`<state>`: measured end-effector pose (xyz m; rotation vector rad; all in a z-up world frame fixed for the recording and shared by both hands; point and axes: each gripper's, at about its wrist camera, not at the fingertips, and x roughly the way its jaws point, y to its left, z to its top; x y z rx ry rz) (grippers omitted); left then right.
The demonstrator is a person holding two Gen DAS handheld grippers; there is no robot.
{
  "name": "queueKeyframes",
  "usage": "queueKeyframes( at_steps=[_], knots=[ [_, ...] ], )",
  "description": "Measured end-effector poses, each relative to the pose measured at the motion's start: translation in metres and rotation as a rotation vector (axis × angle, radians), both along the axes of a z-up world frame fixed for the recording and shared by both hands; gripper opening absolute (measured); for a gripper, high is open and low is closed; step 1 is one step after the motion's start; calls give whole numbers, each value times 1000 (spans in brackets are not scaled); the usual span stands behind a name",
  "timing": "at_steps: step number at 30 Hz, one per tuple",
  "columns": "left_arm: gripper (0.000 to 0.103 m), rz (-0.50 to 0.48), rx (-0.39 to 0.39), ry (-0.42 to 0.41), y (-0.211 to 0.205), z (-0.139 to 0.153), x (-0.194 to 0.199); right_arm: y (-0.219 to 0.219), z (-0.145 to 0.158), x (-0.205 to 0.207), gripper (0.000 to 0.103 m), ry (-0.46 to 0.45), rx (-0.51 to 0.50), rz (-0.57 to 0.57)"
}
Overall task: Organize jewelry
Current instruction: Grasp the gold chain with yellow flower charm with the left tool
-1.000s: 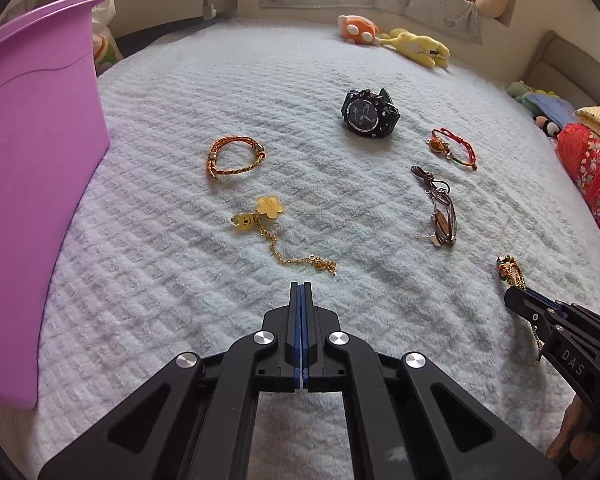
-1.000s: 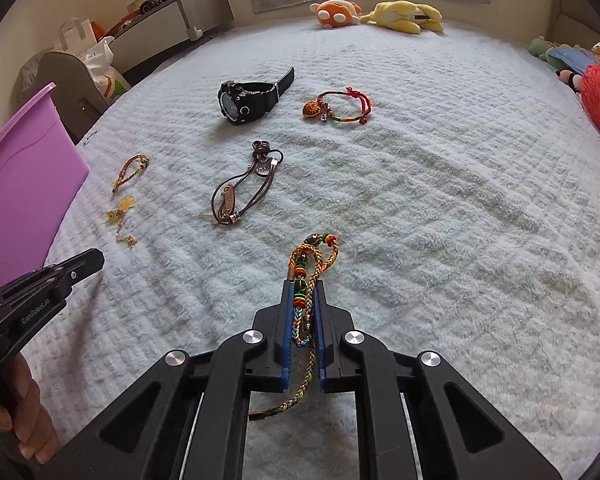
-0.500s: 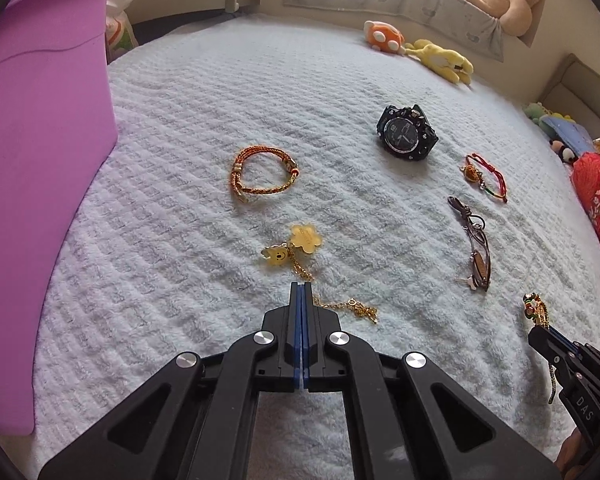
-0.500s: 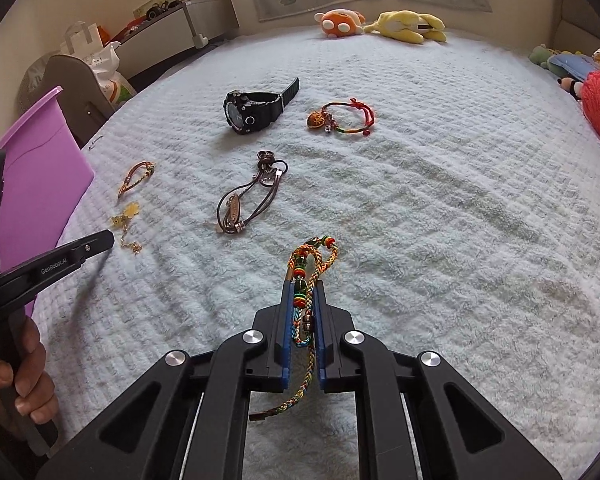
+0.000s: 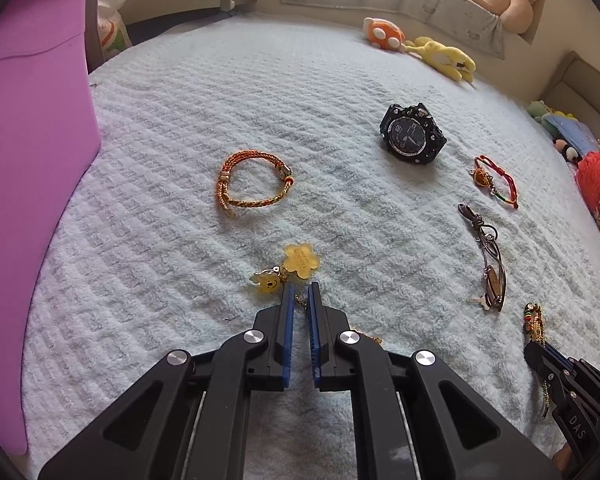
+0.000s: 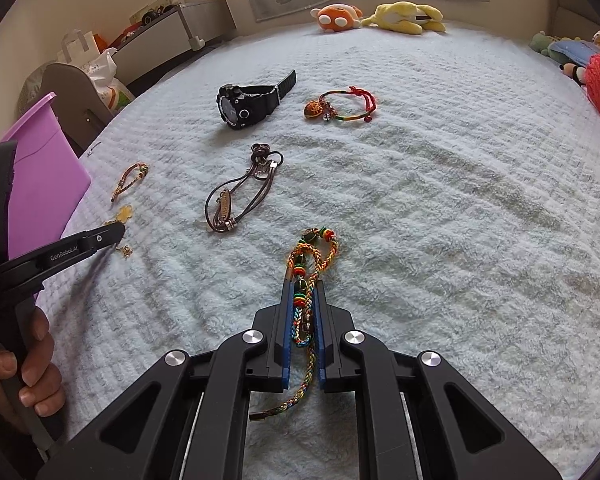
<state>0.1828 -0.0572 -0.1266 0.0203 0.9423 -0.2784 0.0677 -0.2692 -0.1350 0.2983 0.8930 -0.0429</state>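
Two grippers are at work over a pale blanket [image 5: 340, 80] strewn with jewelry. The left gripper [image 5: 300, 294] hangs over the gold charm chain [image 5: 296, 270]; its jaws have just been opening and now stand slightly apart, the chain lying in the gap with the pads seemingly not pressing it. The right gripper [image 6: 303, 292] is clenched on a multicolour braided bracelet [image 6: 314, 256], whose loop sticks out beyond the fingertips. Pieces left on the blanket are an orange braided bracelet [image 5: 252, 180], a black watch [image 5: 412, 136], a red cord bracelet [image 5: 496, 180] and a brown leather bracelet [image 5: 488, 256]. The step looks like picking up the chain: next the left jaws must settle around it and close, likely bound for the purple bin [image 5: 24, 160].
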Motion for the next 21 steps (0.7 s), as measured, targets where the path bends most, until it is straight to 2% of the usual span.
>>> queueKeyframes(
  at_steps=[3,8,10,11,14,21],
  knots=[
    [12,2,5,-4,-2,0,0,-1,-1,0,9,-4,7,0],
    [34,-3,-8,-21,-4,4,-3,-2,-2,-1,10,-10,15,-1],
    [61,8,1,-50,-4,9,-7,-2,-2,-1,10,-12,19,-1],
    [65,13,-5,-68,-3,12,-8,-2,-2,-1,10,-12,20,-1],
    [68,17,-10,-96,-1,18,-9,-3,-2,-2,10,-13,23,-2],
    [69,57,-3,-35,4,1,12,-3,-2,-2,10,-15,28,-2]
  ],
)
